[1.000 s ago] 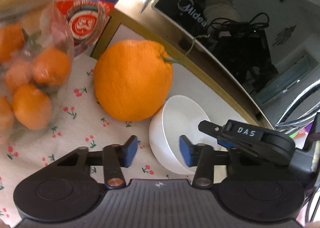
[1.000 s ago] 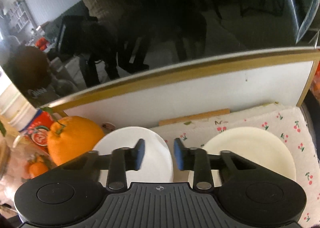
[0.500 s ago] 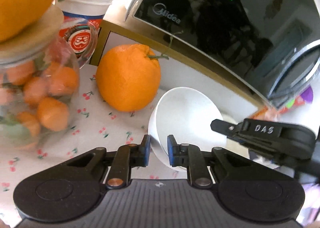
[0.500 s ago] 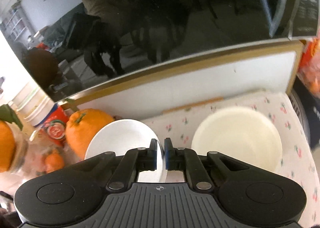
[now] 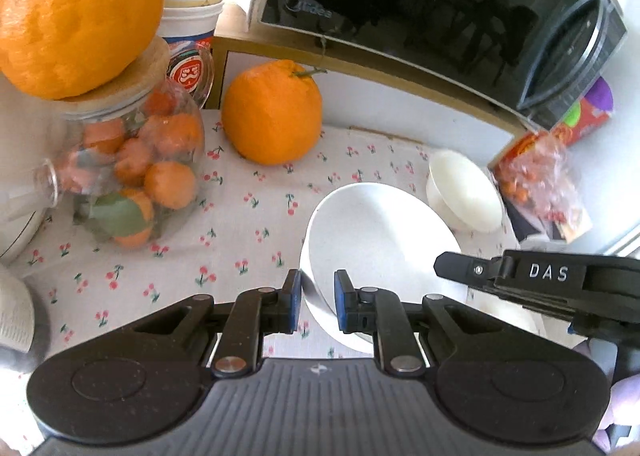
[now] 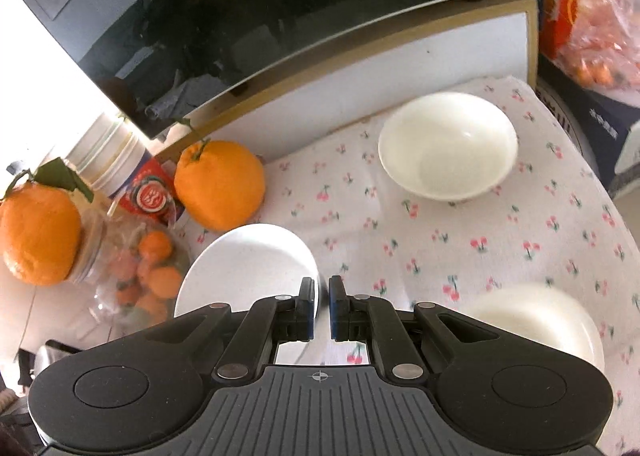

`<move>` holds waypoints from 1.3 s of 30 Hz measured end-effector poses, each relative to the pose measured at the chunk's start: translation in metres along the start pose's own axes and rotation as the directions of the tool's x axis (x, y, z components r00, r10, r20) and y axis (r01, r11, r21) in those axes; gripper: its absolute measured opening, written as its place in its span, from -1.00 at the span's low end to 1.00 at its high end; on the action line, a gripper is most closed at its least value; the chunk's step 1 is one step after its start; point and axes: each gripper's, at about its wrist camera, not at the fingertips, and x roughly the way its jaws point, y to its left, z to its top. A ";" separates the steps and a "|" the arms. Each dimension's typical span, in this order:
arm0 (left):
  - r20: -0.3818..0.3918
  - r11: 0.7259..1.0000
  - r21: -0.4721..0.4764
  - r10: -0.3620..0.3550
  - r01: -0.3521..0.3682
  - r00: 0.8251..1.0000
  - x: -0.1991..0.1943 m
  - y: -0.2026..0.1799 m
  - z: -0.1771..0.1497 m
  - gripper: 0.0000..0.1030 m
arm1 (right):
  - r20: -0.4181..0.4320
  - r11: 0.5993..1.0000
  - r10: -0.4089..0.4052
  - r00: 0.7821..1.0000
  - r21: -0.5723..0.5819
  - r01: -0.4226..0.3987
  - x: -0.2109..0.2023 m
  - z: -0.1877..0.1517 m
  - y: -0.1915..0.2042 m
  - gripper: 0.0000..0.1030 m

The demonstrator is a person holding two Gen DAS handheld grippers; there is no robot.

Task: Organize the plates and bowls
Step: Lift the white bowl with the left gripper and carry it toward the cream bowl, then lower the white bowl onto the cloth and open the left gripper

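Mid-lift with white bowl [image 5: 380, 244] pinched by opposite rims: left gripper [image 5: 316, 302] and right gripper [image 6: 320, 308] both clamped on it, raised above cherry-print cloth [image 5: 248, 215]; next, probably carrying across and nesting squarely into cream bowl [image 6: 448, 145]

Surface: table under a white cherry-print cloth [image 6: 460, 240].
Bowls on cloth: cream bowl [image 6: 448, 145] toward the back; a second pale bowl [image 6: 536, 320] nearer the front.
Fruit: large orange [image 6: 220, 183] at the back edge.
Jar: glass jar of small oranges [image 5: 132, 171] at the left.
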 end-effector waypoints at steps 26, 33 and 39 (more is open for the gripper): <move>-0.037 0.994 0.095 0.065 -0.061 0.997 0.002 0.005 -0.036 -0.70 | 0.004 0.996 0.063 0.998 -0.068 -0.062 0.003 -0.067 -0.010 -0.81; -0.052 0.994 0.102 0.039 -0.033 0.998 0.001 0.003 -0.034 -0.56 | 0.005 0.995 0.068 0.998 -0.070 -0.068 0.007 -0.069 -0.013 -0.76; -0.047 0.996 0.084 0.026 -0.022 0.999 -0.001 0.006 -0.033 -0.27 | -0.008 0.994 0.085 0.996 -0.068 -0.085 0.007 -0.067 -0.014 -0.68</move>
